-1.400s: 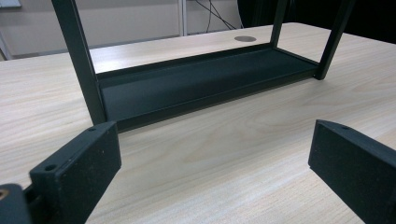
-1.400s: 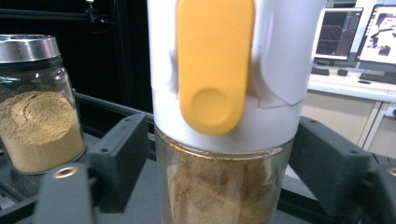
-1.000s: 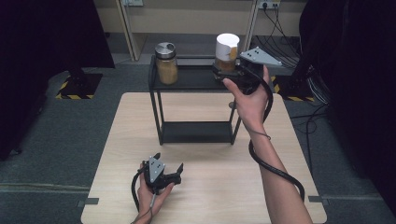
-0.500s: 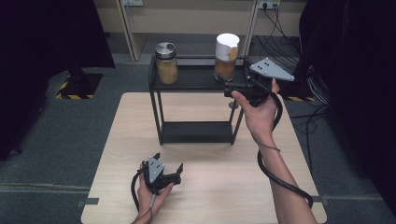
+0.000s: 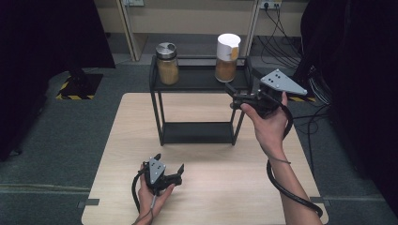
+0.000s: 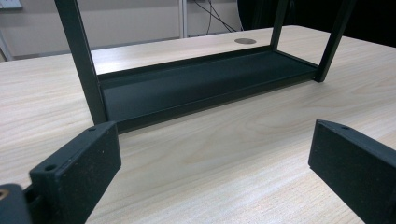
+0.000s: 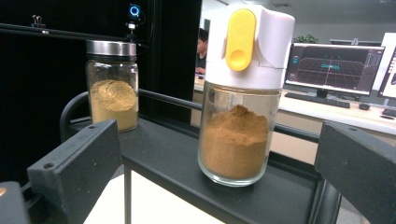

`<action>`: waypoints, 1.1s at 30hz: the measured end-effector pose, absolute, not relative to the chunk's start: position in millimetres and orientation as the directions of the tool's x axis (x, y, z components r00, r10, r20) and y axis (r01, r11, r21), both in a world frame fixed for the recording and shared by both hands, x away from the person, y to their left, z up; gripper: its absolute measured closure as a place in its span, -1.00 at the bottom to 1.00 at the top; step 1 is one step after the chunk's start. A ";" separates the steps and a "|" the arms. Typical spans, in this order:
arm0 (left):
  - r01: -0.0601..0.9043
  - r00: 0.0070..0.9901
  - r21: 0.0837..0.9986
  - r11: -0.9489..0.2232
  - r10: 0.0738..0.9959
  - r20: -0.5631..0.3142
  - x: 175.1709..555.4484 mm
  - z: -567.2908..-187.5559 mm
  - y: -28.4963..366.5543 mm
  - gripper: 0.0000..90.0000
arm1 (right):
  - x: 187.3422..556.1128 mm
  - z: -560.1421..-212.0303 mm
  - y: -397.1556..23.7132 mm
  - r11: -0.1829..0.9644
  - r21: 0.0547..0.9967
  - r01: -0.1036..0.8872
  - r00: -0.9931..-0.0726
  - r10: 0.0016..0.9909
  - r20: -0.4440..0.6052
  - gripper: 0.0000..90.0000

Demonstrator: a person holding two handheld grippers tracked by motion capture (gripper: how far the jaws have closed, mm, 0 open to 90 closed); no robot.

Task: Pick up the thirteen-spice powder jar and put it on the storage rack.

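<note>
Backed off the white-capped jar (image 7: 239, 95), right gripper (image 5: 236, 96) gapes empty; left gripper (image 5: 170, 174) idles open, cable half-hidden.

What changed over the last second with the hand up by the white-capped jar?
The right tool let go of the white-capped jar and drew back toward the person, jaws open. The jar stayed on the rack's top shelf beside the metal-lidded jar; the left tool rested unmoved on the table.
</note>
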State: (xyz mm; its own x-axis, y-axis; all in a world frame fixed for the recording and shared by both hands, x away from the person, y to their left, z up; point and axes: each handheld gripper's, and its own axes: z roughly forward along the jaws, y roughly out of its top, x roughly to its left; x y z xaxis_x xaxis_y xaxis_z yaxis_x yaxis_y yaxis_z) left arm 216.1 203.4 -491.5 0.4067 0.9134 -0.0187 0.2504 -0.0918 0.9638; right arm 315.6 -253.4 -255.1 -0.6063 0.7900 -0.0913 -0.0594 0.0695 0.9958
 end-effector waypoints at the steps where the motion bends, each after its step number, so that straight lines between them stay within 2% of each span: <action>1: 0.251 0.407 0.964 -0.092 0.913 -0.018 216.1 -491.4 203.4 -0.96 | 314.4 -255.4 -253.6 0.072 0.995 -0.063 -0.605 0.790 -0.095 -0.98; 33: 0.250 0.400 0.964 -0.086 0.916 -0.022 215.0 -491.9 203.3 -0.96 | 288.2 -289.0 -292.5 0.099 0.993 -0.067 -0.608 0.785 -0.119 -0.97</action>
State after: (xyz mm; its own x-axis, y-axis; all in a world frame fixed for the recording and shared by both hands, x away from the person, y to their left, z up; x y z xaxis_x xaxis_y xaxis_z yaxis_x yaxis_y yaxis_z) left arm 215.0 203.3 -491.9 0.4000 0.9162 -0.0223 0.2501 -0.0857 0.9644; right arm 288.2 -292.5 -289.0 -0.6078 0.7851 -0.1193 -0.0674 0.0987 0.9928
